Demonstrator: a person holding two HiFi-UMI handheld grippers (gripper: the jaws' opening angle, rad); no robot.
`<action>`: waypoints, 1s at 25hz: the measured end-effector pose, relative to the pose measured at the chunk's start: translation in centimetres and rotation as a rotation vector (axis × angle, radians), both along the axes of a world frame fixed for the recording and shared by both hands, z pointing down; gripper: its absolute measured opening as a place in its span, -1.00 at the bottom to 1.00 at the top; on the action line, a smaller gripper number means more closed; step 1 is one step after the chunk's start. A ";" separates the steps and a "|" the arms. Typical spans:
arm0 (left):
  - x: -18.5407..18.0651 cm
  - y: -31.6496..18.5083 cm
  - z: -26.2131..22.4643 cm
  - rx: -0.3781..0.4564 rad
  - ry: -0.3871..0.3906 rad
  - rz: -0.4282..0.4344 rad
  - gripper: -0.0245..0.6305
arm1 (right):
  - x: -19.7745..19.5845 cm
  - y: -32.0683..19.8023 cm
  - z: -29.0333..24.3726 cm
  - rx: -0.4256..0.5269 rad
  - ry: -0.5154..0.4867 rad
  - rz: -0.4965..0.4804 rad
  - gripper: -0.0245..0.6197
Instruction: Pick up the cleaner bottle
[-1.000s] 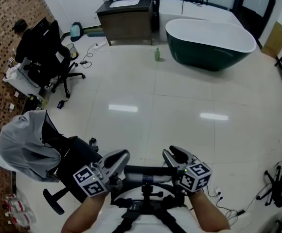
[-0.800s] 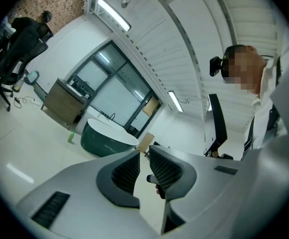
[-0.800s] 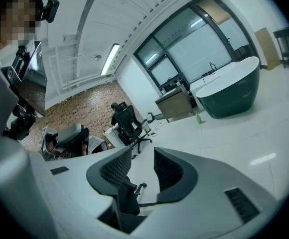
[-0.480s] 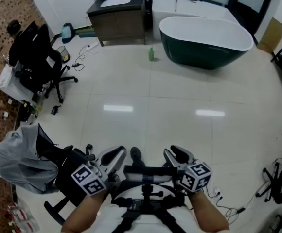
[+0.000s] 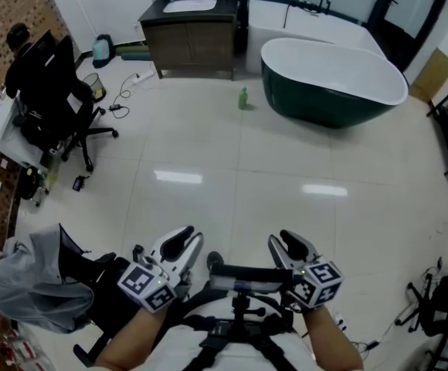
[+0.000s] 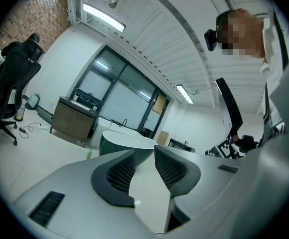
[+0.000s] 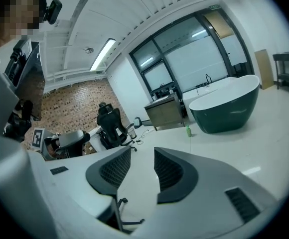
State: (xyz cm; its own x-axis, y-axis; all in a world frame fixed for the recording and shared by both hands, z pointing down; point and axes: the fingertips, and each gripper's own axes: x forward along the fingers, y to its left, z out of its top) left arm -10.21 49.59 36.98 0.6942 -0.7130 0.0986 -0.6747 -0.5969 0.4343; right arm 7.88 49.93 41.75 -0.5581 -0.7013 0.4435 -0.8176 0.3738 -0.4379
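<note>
Cleaner bottle (image 5: pixel 243 97), small, green, plastic, stands upright on the glossy pale tiled floor (image 5: pixel 208 145), well apart from both claws. Sweeping across from the left: a black office chair (image 5: pixel 50 91), then a brown wooden vanity cabinet (image 5: pixel 189 33), then the bottle, and just to its right a dark green oval bathtub (image 5: pixel 332 72). Down by the person, the left claw (image 5: pixel 181 239) is opening, jaws a little apart, nothing between them. The right claw (image 5: pixel 292 244) is spread wide and opening too, also empty.
</note>
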 end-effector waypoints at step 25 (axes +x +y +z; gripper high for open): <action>-3.1 -15.0 2.0 -0.062 -0.055 -0.070 -0.60 | -4.2 -20.0 0.3 0.031 0.000 -0.080 -0.44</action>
